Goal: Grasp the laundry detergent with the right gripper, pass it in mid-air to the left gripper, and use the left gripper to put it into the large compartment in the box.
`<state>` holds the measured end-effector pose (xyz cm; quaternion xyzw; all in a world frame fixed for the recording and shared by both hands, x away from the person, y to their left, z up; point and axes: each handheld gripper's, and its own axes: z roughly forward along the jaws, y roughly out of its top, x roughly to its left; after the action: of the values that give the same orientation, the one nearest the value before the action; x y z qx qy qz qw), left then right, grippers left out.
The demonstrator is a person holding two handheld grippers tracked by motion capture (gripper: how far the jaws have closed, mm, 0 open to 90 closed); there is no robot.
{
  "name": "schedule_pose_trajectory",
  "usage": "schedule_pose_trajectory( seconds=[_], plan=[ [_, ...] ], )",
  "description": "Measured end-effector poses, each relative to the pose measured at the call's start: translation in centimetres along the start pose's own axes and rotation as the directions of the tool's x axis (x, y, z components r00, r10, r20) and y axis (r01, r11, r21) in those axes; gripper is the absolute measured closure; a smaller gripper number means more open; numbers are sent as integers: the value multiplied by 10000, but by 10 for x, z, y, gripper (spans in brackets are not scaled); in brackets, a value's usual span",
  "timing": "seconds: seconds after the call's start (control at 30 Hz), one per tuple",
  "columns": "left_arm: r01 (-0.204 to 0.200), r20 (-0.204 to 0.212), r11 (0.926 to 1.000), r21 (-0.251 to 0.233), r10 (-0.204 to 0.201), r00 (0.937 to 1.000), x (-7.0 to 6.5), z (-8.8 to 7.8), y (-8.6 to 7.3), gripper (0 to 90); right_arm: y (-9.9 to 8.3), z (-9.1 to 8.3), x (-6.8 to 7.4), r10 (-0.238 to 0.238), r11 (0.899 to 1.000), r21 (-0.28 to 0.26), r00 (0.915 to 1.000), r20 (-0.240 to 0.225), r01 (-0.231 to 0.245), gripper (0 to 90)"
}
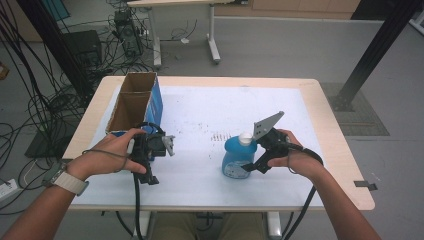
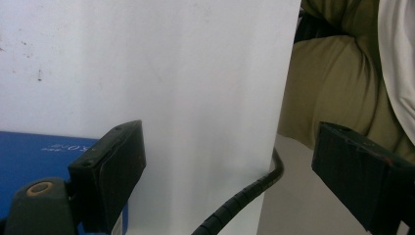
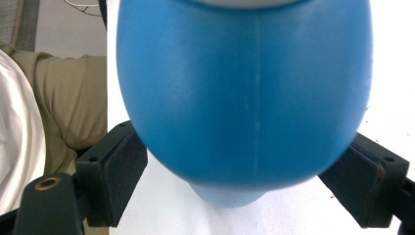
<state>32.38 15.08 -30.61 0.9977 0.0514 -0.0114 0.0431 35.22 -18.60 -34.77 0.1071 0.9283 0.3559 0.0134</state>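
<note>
Two handheld grippers and a blue bottle on the white-covered table

Nearest us, our left gripper point(image 1: 150, 162) hovers with jaws spread on nothing. Our right gripper point(image 3: 249, 188) has the blue bottle point(image 3: 242, 93) between its jaws; whether the pads press it we cannot tell. The bottle stands right of centre on the table point(image 1: 200, 185). Farther back left stands an open cardboard box point(image 1: 135, 102).

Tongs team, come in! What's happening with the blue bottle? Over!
Right tongs around blue bottle, pads at its sides. Left tongs open, empty. Box well clear.
</note>
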Motion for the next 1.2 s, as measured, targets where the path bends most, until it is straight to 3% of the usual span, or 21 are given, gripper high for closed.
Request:
schedule_pose_trajectory(
  seconds=[1.2],
  plan=[
    [3,40,10000,30,-4,10000,0,3,2,131,-10,10,1,-120,9985,-537,9999,5,120,219]
  ],
)
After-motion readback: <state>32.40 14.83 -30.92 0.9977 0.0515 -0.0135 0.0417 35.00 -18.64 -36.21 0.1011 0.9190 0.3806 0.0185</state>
